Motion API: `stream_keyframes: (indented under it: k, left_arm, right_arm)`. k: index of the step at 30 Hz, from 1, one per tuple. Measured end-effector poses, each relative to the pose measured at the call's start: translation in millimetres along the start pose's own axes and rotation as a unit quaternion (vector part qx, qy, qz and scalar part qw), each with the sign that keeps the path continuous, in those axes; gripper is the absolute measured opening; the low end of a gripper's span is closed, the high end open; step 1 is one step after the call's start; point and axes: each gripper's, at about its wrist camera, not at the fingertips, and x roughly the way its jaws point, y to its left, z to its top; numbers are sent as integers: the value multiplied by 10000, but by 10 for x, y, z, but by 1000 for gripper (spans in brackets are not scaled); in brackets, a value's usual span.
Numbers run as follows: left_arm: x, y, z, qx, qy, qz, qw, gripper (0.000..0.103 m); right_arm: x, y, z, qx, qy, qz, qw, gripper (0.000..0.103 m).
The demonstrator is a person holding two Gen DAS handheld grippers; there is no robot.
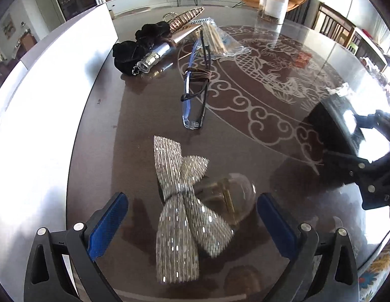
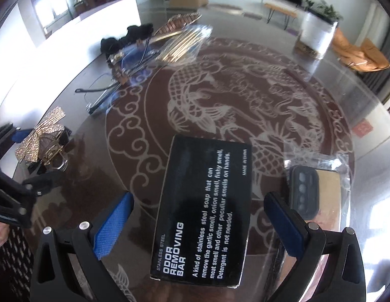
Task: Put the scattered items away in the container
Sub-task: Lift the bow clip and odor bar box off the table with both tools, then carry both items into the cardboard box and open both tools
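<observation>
The left gripper's (image 1: 190,216) blue-padded fingers (image 1: 108,224) were spread wide, one on each side of a glittery silver bow (image 1: 180,201) that lay on the glass worktop (image 1: 245,138) with a small clear perfume bottle (image 1: 227,201) touching its right side. Neither pad touched the bow; the fingers looked set to close on its knot, probably the narrowest and firmest part to pinch. Whether the bottle was attached to the bow could not be told.

The right gripper's (image 2: 197,216) fingers (image 2: 114,221) were likewise spread, straddling a black box (image 2: 205,209) printed "Odor Removing Bar", which lay flat between them with gaps on both sides. Just beyond the right finger sat a dark phone case (image 2: 303,193) in a clear wrapper.

Ahead of the left fingers lay a pair of glasses (image 1: 195,93) bound with brown cord, and farther off to the left a silvery torch (image 1: 154,59) against black cloth (image 1: 134,50), a bag of wooden sticks (image 1: 215,40) and a woven basket (image 1: 185,16). Farthest ahead and to the right stood a clear container (image 1: 273,5) with a dark lid, likely the one meant, well apart from everything, so each item would need carrying across the worktop. Nothing appeared lifted yet.
</observation>
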Motion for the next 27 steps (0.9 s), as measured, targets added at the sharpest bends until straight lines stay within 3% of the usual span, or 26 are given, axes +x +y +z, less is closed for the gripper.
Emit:
stream_keyframes:
  k: [2, 3, 4, 5, 10, 18, 23, 27]
  left_arm:
    - [39, 43, 35, -115, 32, -43, 9999, 90]
    - [18, 80, 48, -201, -26, -128, 9997, 73]
    - [-26, 115, 55, -265, -101, -225, 9993, 54]
    - [-57, 127, 56, -294, -138, -230, 9992, 49]
    - [-398, 173, -18, -236, -570, -181, 9979, 49]
    - [-758, 135, -12, -197, -802, -302, 9961, 49]
    - [-1241, 444, 65, -185, -1072, -168, 9939, 49]
    - [-1563, 1082, 147, -582, -1204, -35, 9910, 49]
  right_arm:
    - [12, 4, 11, -35, 70, -67, 9999, 78]
    - [10, 6, 5, -64, 79, -125, 9999, 63]
    - [-1, -4, 5, -64, 86, -169, 9998, 59]
    - [-9, -30, 0, 20, 115, -85, 9999, 59]
    - [-141, -84, -94, 229, 84, 248, 9994, 59]
    - [-352, -76, -100, 269, 76, 549, 9981, 59]
    - [-664, 17, 235, 167, -189, 718, 9971, 59]
    - [-1010, 406, 771, -146, -651, 1021, 9925, 59]
